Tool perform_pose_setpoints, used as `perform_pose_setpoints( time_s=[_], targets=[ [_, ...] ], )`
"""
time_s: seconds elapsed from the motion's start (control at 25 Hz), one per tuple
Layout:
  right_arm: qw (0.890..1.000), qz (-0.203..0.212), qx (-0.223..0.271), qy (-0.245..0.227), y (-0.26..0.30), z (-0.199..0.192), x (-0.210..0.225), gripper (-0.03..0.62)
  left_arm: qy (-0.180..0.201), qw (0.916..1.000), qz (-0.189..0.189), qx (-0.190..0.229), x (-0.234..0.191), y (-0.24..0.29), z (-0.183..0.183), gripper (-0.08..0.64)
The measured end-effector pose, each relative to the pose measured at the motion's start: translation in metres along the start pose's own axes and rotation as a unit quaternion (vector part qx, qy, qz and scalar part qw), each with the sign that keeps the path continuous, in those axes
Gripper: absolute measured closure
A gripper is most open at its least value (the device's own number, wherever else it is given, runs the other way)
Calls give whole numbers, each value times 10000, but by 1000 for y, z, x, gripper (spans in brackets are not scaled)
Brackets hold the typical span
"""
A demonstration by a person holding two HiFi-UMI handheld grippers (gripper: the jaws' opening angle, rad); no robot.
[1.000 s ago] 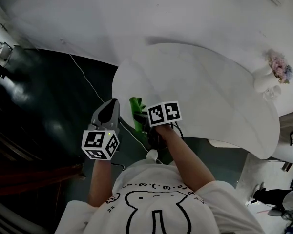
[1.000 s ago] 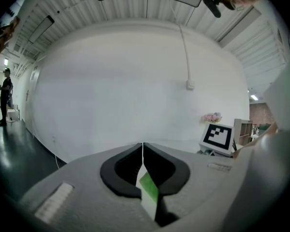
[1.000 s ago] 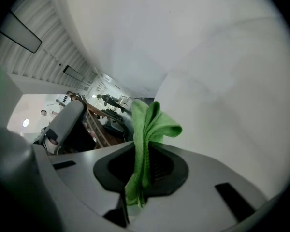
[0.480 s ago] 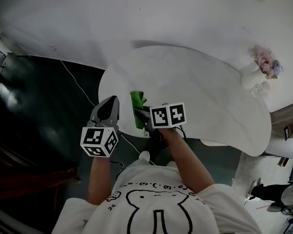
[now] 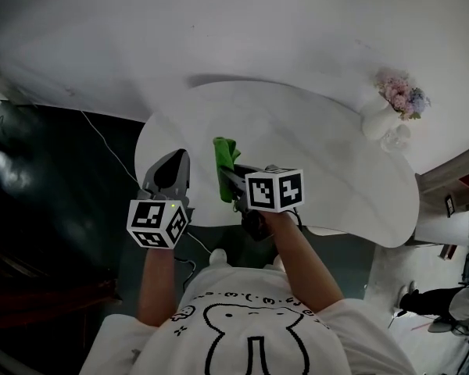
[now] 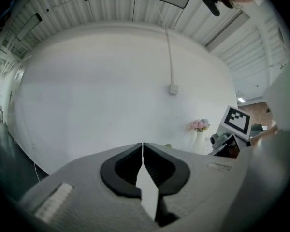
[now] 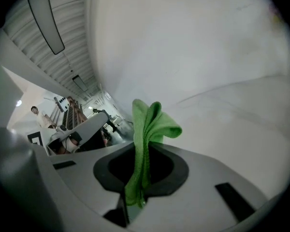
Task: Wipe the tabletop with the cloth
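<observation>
A green cloth [image 5: 225,166] hangs pinched in my right gripper [image 5: 228,175], which is shut on it above the near left part of the white tabletop [image 5: 313,155]. In the right gripper view the cloth [image 7: 146,139] stands up folded between the closed jaws, with the tabletop [image 7: 241,124] spreading out behind. My left gripper [image 5: 174,168] hovers at the table's left edge, jaws shut with nothing between them. Seen in the left gripper view, its jaws [image 6: 143,153] meet in a thin line, and the right gripper's marker cube [image 6: 237,122] shows at the right.
A white vase with pink flowers [image 5: 387,109] stands at the table's far right beside a small glass [image 5: 395,137]. A cable [image 5: 109,143] runs over the dark floor at the left. White wall lies behind the table.
Both grippers have advanced over the table's near edge, and the right one has carried the green cloth farther onto the tabletop. Jaw states are unchanged.
</observation>
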State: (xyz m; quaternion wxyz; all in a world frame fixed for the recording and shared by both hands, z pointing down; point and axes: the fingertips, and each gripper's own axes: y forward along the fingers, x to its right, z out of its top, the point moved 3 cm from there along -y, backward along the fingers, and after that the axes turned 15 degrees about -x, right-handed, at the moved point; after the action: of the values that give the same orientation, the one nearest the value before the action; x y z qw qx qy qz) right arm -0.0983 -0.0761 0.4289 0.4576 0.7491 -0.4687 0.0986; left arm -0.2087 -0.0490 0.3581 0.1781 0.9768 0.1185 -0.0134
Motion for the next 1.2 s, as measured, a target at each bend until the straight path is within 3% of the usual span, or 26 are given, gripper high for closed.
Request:
perform_pose_setpoints(
  time_s=[0.4, 0.68, 1.2],
  targets=[
    [9971, -424, 625, -66, -76, 12, 41, 550, 291, 9990, -293, 147, 56, 35, 33, 540],
    [9888, -750, 1286, -67, -129, 18, 64, 549, 514, 9973, -451, 278, 87, 52, 49, 540],
    [9458, -1892, 2505, -836, -231, 39, 96, 549, 916, 9920, -556, 661, 120, 69, 91, 539]
  ],
)
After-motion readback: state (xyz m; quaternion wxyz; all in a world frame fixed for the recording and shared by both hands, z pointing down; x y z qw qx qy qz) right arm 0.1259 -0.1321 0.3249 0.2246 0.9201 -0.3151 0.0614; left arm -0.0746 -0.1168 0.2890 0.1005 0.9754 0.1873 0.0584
